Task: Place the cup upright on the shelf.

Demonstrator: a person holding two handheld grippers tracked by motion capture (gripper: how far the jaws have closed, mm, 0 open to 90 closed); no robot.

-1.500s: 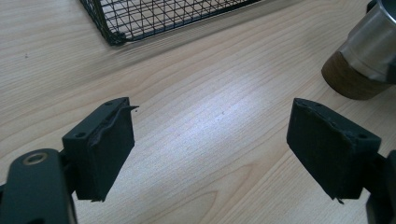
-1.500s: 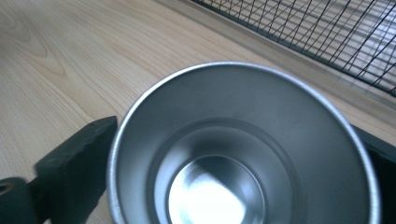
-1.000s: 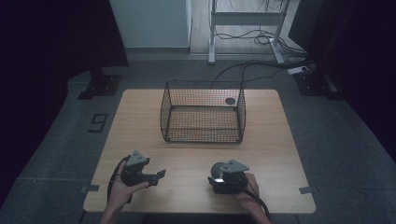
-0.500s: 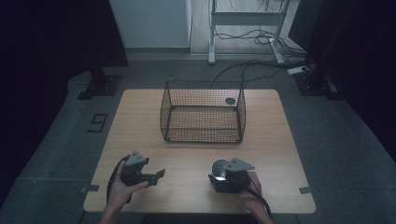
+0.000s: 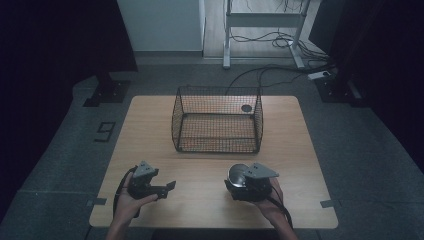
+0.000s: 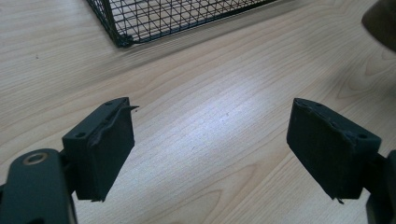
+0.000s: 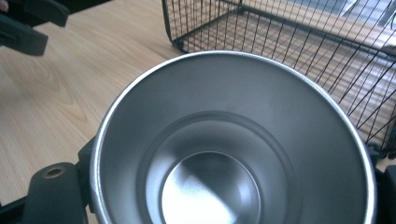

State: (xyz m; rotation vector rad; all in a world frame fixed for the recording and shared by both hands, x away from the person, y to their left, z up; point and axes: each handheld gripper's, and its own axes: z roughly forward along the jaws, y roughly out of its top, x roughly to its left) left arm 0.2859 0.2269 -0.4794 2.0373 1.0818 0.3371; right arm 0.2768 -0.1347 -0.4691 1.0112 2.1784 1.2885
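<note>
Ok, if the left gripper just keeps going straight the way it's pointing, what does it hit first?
Probably the near corner of the wire basket, after bare table. The left gripper has its jaws open with nothing between them. Depth is unclear, so it could slide past that corner.

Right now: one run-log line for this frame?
left gripper: open, empty | right gripper: shut on steel cup | wire basket: empty, mid-table
</note>
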